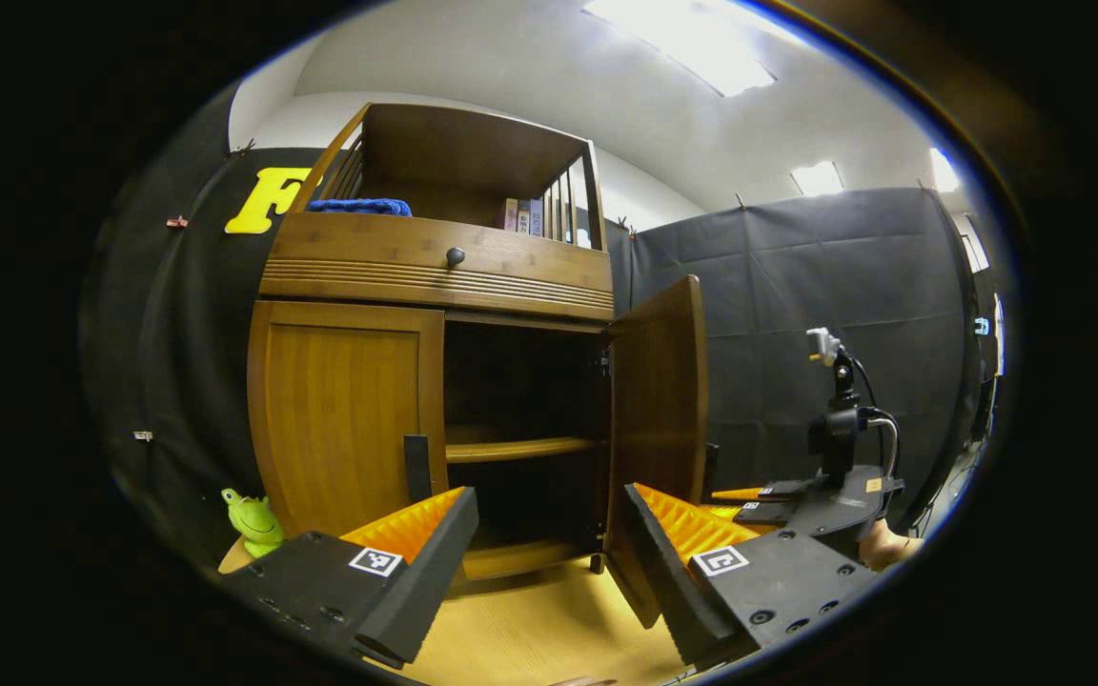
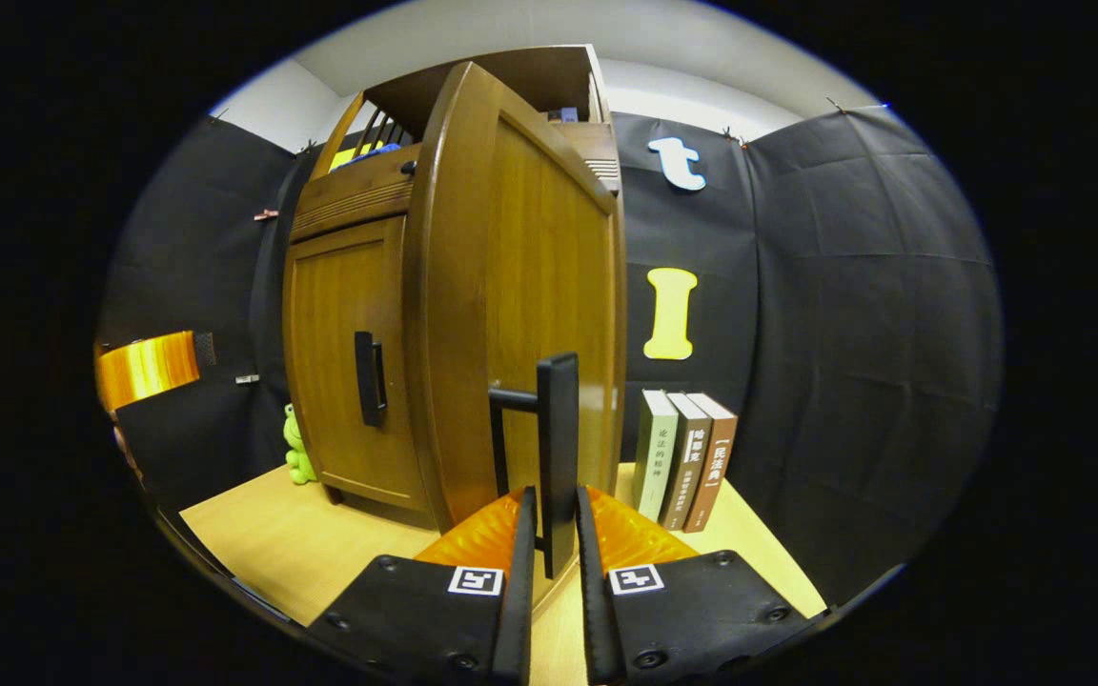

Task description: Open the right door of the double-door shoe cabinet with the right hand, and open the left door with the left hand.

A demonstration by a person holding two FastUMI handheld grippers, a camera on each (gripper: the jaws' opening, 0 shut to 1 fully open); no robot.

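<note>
The wooden shoe cabinet [image 1: 435, 276] stands on a table. Its left door [image 1: 339, 419] is closed, and that door's dark handle [image 1: 416, 467] lies just beyond my left fingertip. My left gripper [image 1: 547, 495] is open and holds nothing, facing the dark open right half with its shelf [image 1: 520, 446]. The right door [image 1: 659, 381] is swung outward. In the right gripper view, the right door [image 2: 520, 286] is close in front, and my right gripper [image 2: 556, 500] is shut on its black bar handle [image 2: 559, 448]. The left door [image 2: 344, 362] with its handle [image 2: 370, 378] shows behind.
A green frog toy [image 1: 254, 521] sits by the cabinet's left foot. Three upright books [image 2: 682, 457] stand on the light wooden tabletop [image 2: 320, 543] to the right of the cabinet. A drawer with a knob [image 1: 455, 255] and a blue cloth [image 1: 358, 206] are above the doors.
</note>
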